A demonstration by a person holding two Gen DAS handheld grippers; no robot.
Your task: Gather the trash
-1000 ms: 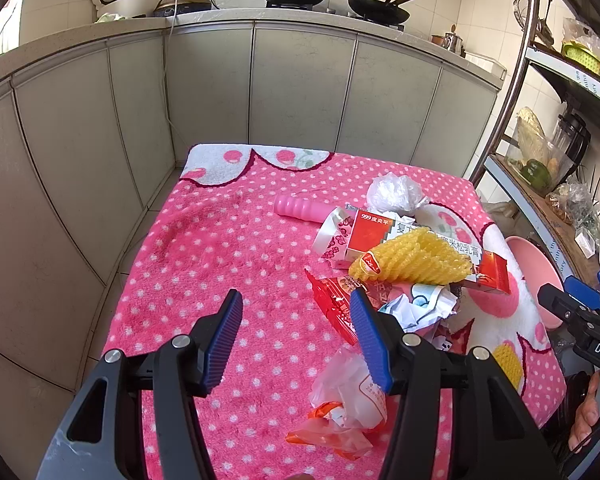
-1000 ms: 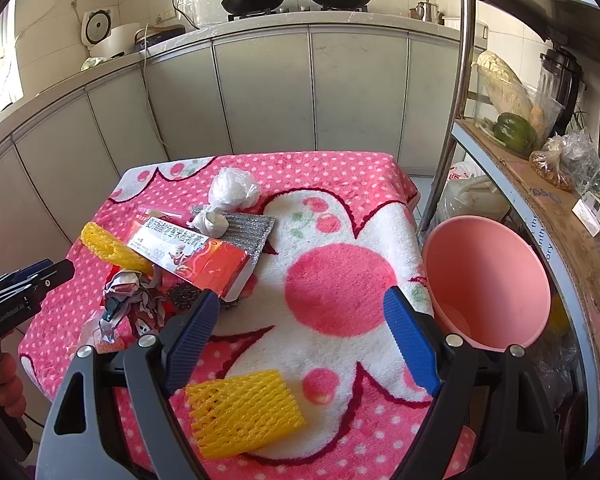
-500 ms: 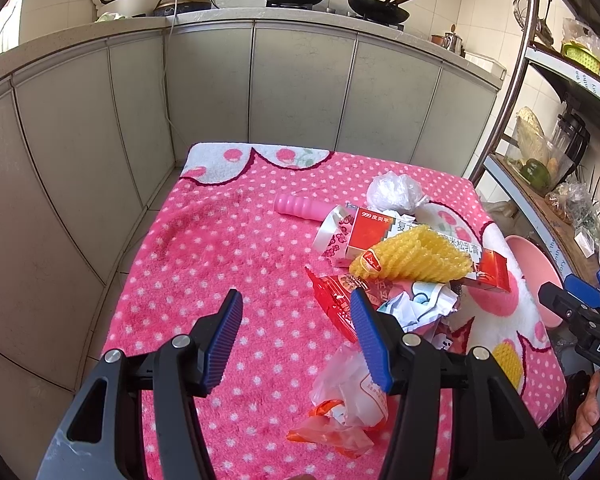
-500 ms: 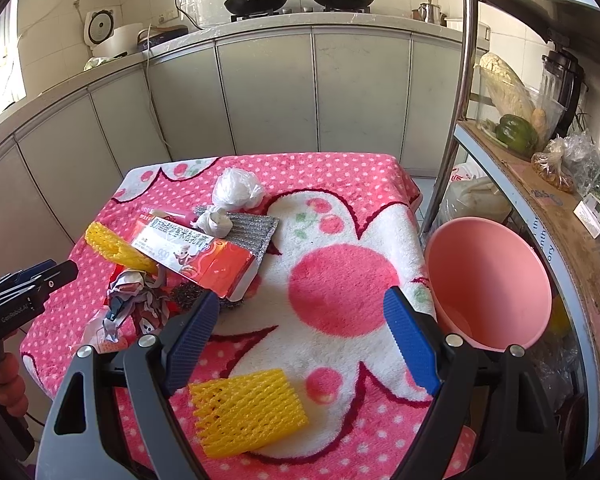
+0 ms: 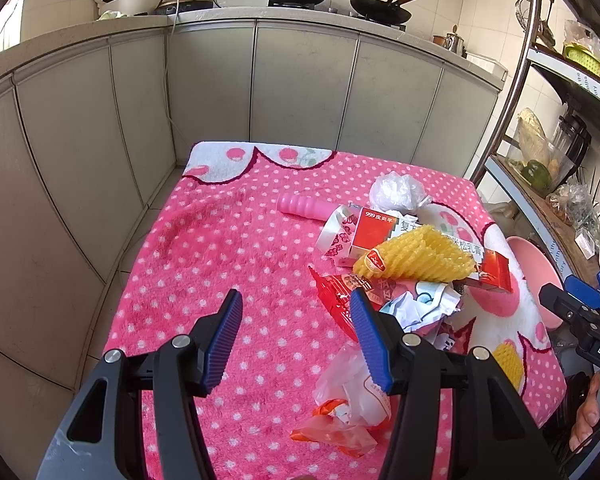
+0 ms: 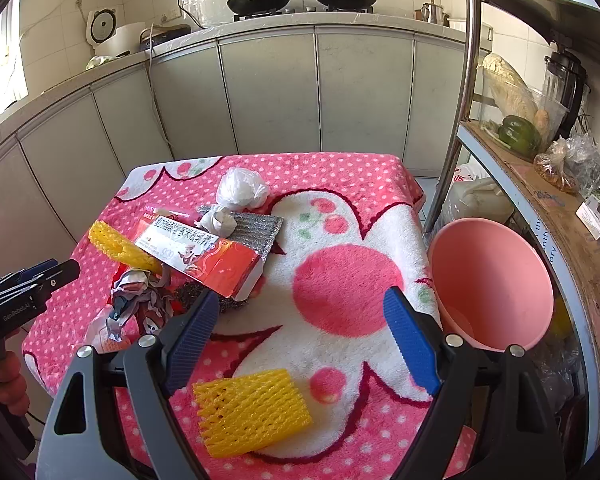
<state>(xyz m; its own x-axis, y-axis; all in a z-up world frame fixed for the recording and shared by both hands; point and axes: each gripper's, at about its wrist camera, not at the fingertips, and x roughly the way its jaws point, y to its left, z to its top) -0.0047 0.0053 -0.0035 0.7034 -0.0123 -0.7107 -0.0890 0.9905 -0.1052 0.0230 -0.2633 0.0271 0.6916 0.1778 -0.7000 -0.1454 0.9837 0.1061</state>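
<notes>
Both grippers hover over the pink polka-dot blanket [image 6: 340, 184], nothing picked yet. Right gripper [image 6: 300, 336] has its jaws spread wide and empty; left gripper [image 5: 296, 336] is likewise parted and empty.

Landmark: the pink basin [image 6: 496, 284], sitting just off the blanket's right edge and looking empty, likely the trash target.

Trash relative to the basin:
- yellow foam net [image 6: 252, 412]: left of the basin and closest to the camera, lying flat, directly below the right gripper's spread jaws.
- red-and-white carton [image 6: 204, 252]: further left, lying on a silver ribbed sheet [image 6: 256, 228].
- white plastic ball [image 6: 240, 192]: beyond the carton, far-left of the basin.
- second foam net [image 5: 420, 256], crumpled paper [image 5: 420, 304] and clear wrapper [image 5: 352, 392]: furthest from the basin, heaped by the left gripper's right finger.

Step in hand, probably: right gripper takes the near foam net. To do it well, drop straight down so the fingers straddle the net's short side, close gently since foam squashes and springs, and avoid snagging blanket pile. Then lift clear before swinging right over the basin rim.
</notes>
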